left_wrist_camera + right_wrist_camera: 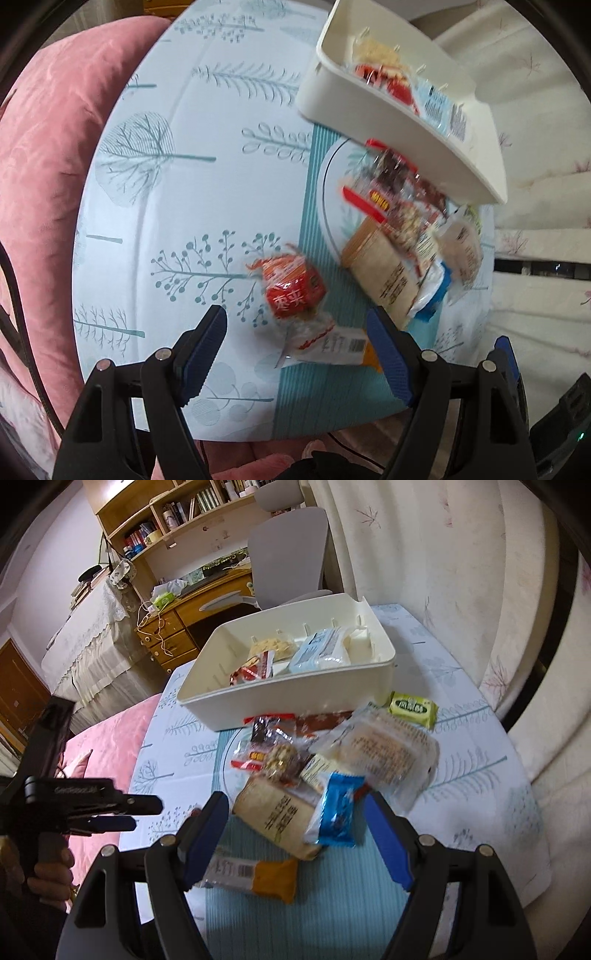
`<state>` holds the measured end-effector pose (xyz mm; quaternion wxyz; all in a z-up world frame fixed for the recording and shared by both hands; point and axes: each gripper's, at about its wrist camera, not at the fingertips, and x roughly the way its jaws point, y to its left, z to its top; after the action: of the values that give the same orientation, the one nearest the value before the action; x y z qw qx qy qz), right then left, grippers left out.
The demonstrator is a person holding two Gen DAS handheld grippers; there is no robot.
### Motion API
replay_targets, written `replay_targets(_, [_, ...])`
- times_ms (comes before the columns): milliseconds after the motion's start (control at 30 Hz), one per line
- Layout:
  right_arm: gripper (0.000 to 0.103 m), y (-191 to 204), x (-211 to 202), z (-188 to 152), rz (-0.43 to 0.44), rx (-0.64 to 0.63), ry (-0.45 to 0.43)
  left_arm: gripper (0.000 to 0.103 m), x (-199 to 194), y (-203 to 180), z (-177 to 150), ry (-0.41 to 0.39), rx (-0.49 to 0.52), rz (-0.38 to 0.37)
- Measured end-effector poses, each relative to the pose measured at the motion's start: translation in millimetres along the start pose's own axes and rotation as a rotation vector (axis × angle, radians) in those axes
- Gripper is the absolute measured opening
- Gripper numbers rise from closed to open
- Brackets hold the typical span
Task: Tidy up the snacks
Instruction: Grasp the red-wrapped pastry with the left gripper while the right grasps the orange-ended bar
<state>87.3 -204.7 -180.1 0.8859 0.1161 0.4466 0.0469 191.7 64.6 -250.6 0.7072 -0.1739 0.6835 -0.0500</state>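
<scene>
A pale blue tablecloth printed with teal trees fills the left wrist view, with a pink cushion along the left edge. The left gripper stands at the bottom of the frame with its blue-padded jaws wide apart and nothing between the pads. Just above the gap lies a red-wrapped snack, and an orange-ended bar lies near the right jaw. A motion-blurred heap of snack packets sits centre right, and a cream storage bin in the upper right holds a few packets.

In the right wrist view the same cloth covers the table, with a wooden desk and shelves behind at upper left. The right gripper is also spread open and empty at the lower middle. Between and above its jaws lie a tan packet and a blue packet; the orange-ended bar lies below, possibly touching the left jaw. The bin stands at upper centre, a green packet just to its right. The left gripper, held by a hand, shows at the left edge.
</scene>
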Motion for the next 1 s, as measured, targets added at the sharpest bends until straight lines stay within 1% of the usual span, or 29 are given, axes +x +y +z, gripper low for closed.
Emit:
replay_targets(133, [0.077,9.2,2.5,-17.2,0.002,0.001,0.004,0.077,14.8,0.9,3.1,0.046,0.011,0.015])
replay_targets(233, [0.077,14.2,7.8,-29.9,0.015,-0.004,0.014,0.077,25.0,4.0,6.3,0.067,-0.008,0.018])
replay_targets(400, [0.076,24.0,18.5,-47.4,0.026,-0.056,0.03,0.077,45.3,5.5,11.7,0.106,-0.034,0.048])
replay_targets(533, [0.076,32.4,30.9,-58.7,0.03,-0.145,0.045,0.077,54.5,5.0,14.5,0.117,-0.038,0.074])
replay_targets(667, [0.076,40.9,41.9,-69.0,0.032,-0.266,0.058,0.077,66.8,2.3,17.3,0.147,-0.054,0.101])
replay_targets(800, [0.076,44.6,54.1,-76.0,0.031,-0.373,0.072,0.077,74.9,-1.7,19.0,0.158,-0.058,0.126])
replay_targets(867, [0.076,44.8,61.0,-78.0,0.035,-0.414,0.087,0.077,79.9,-4.4,20.4,0.169,-0.063,0.148])
replay_targets(1000, [0.075,48.3,73.0,-82.9,0.054,-0.522,0.12,0.075,86.3,-7.4,22.6,0.188,-0.072,0.165])
